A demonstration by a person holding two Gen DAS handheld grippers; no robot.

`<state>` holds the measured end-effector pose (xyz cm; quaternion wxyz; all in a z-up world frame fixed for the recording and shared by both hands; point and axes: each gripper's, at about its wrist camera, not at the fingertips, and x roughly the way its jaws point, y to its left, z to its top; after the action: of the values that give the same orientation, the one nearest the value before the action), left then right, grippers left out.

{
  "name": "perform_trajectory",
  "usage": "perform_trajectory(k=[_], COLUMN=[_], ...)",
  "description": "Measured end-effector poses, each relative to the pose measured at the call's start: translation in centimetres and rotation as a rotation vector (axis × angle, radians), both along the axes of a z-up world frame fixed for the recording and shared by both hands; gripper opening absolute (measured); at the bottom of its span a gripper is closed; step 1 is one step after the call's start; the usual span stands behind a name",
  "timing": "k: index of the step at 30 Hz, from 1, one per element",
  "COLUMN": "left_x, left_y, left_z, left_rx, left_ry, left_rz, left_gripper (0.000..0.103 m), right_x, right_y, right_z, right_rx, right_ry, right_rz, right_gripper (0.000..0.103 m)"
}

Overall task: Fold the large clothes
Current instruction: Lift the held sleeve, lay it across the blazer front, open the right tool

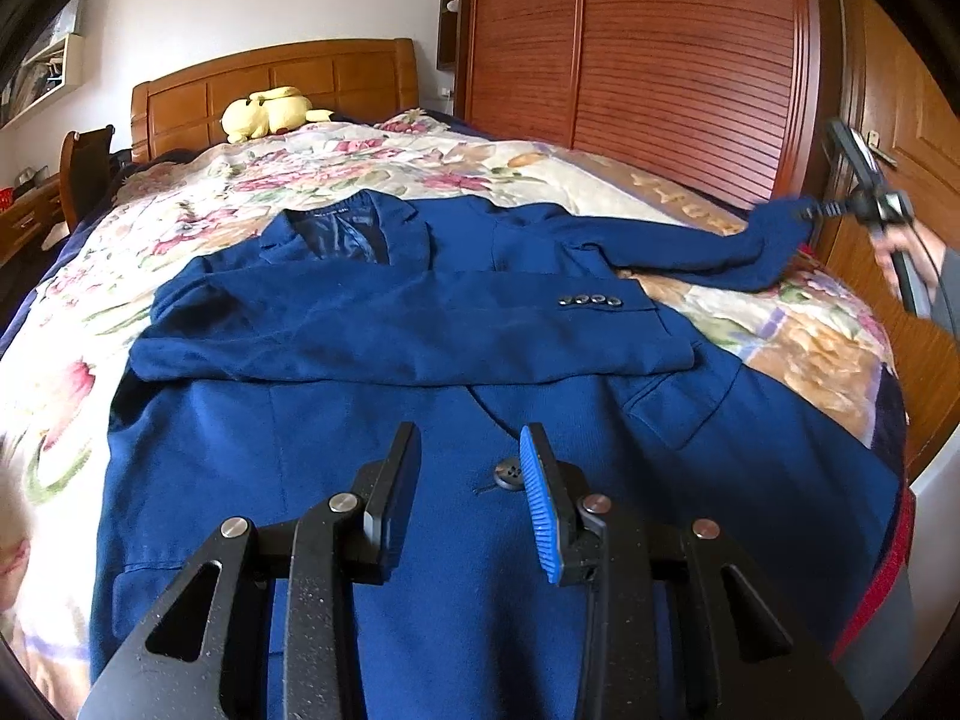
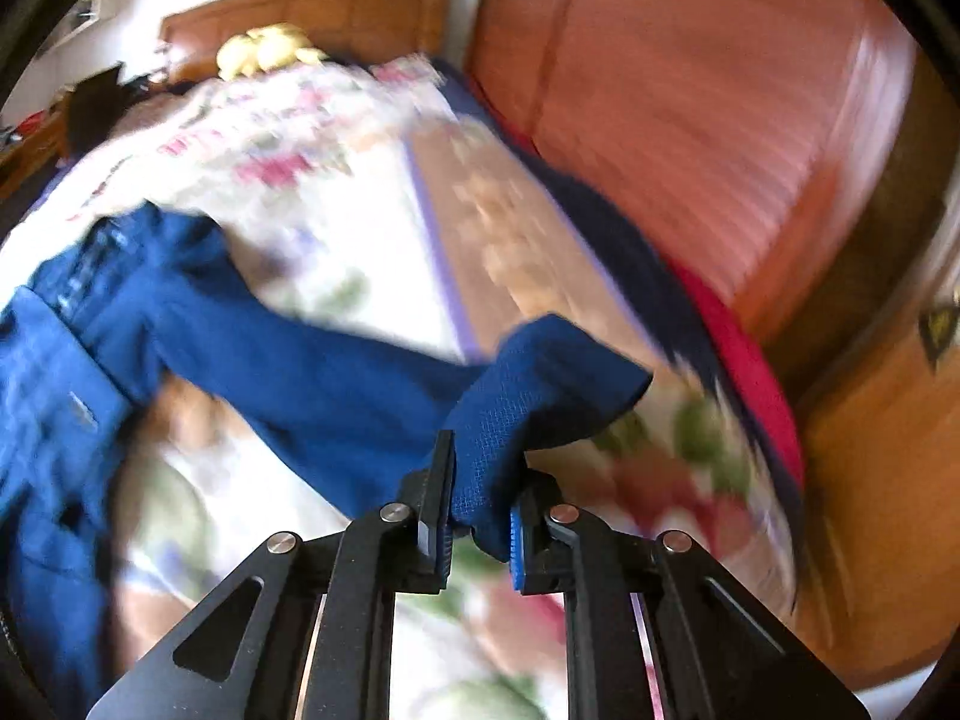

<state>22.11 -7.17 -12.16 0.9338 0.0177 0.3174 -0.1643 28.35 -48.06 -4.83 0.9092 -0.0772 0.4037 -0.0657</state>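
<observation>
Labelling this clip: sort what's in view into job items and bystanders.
Job: blue jacket; its sleeve, pinched by the right gripper; left gripper, fingers apart over the front.
Bystanders: yellow plush toy; floral bedspread; wardrobe; headboard.

One blue jacket (image 1: 456,336), four cuff buttons (image 1: 591,300), one front button (image 1: 509,473), one yellow plush toy (image 1: 270,111), one bed (image 1: 198,192), two claws.

Bright daylight — left view sharp, right view motion-blurred; fisheye-bent edges.
</observation>
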Motion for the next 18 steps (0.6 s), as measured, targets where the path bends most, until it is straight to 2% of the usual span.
perform_trajectory(k=[7, 13, 18], left_x=[-1.0, -2.1, -2.5], left_y=[2.7, 6.0, 7.9], left_z=[1.3, 2.2, 2.2], left_rx=[-0.011, -0.032, -0.029], left_ry=[-0.037, -0.061, -0.069], left_rz=[0.033, 0.086, 0.124], left_gripper=[0.035, 0.035, 0.035], right_x=[1.5, 1.2, -1.4], right_y=[12.3, 24.2, 31.7], right_z=[7.3, 10.3, 12.2], right_rx=[-0.033, -0.056, 0.014], right_ry=[-0.131, -0.207, -0.257], right_rz=[0.208, 0.43, 0.616], right_gripper=[0.014, 0.014, 0.014])
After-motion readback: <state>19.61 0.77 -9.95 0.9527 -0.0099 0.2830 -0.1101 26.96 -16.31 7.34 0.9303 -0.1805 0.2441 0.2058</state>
